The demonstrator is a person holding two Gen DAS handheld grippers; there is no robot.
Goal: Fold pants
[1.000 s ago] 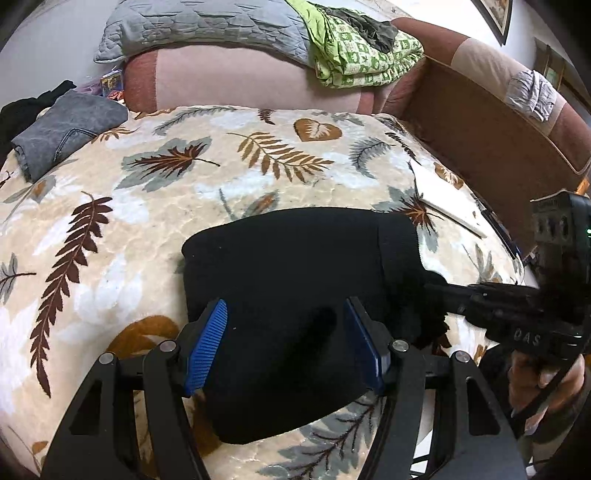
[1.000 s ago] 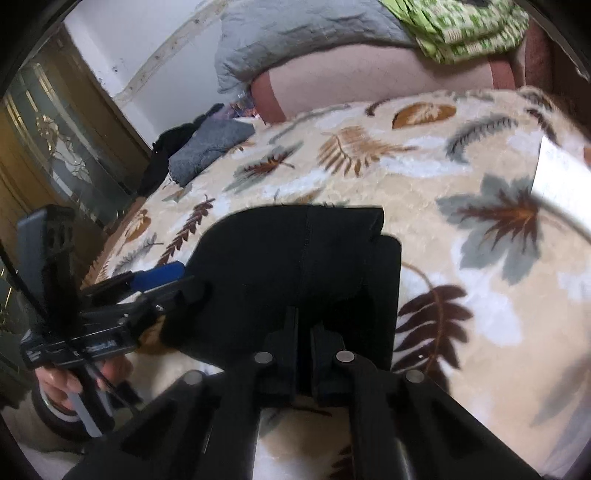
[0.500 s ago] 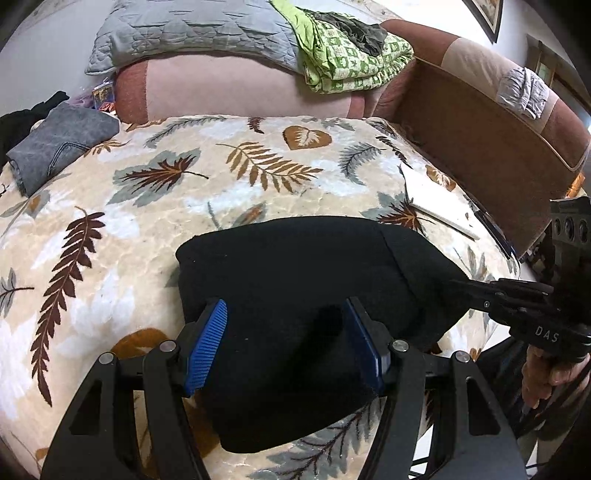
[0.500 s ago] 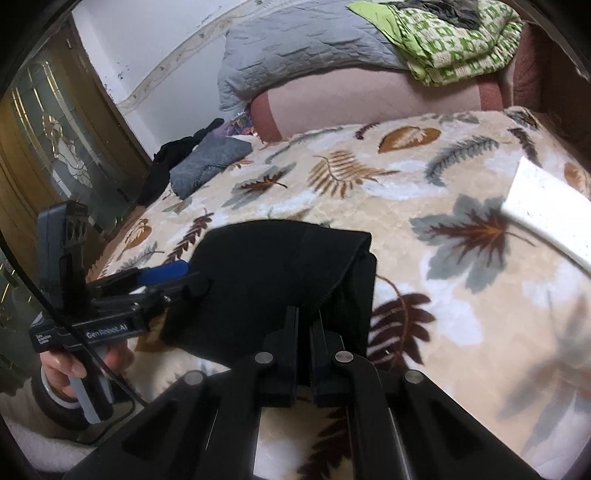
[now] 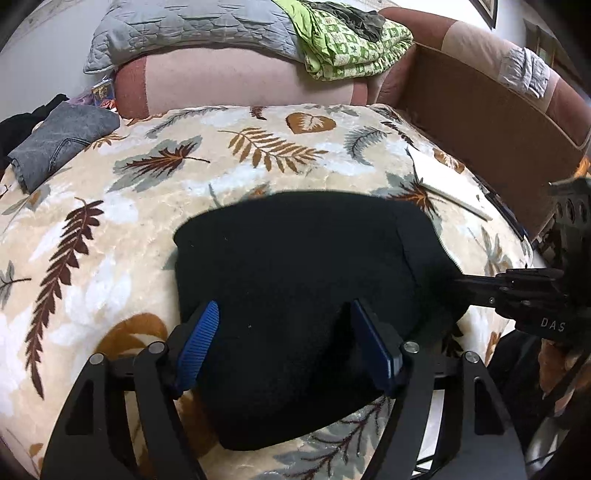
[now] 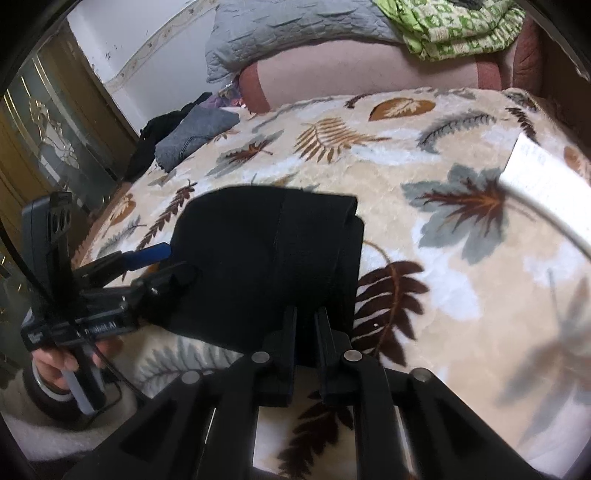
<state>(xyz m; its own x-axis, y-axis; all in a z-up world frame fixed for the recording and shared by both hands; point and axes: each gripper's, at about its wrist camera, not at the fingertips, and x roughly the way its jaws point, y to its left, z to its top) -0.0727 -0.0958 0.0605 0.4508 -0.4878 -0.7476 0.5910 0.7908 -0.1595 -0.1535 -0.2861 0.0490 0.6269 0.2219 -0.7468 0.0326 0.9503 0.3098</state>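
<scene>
The black pants (image 5: 295, 280) lie folded into a compact stack near the front edge of the leaf-patterned blanket (image 5: 221, 173). My left gripper (image 5: 284, 332) is open, its blue pads (image 5: 195, 339) spread above the stack's near left part, holding nothing. My right gripper (image 6: 306, 325) is shut on the near edge of the pants (image 6: 266, 258). The right gripper also shows in the left wrist view (image 5: 480, 286), pinching the stack's right side. The left gripper shows in the right wrist view (image 6: 159, 262), open at the stack's left edge.
A folded grey garment (image 5: 55, 144) and dark clothes lie at the far left of the bed. A white sheet of paper (image 5: 447, 181) lies at the right. A grey quilt (image 5: 192, 26) and green blanket (image 5: 351, 40) sit on the headboard cushion. A brown bed frame (image 5: 491, 122) borders the right.
The right gripper, shut on the pants' edge, lifted it slightly and set it back down; the stack shifted a little on the blanket. The left gripper stayed open over the stack.
</scene>
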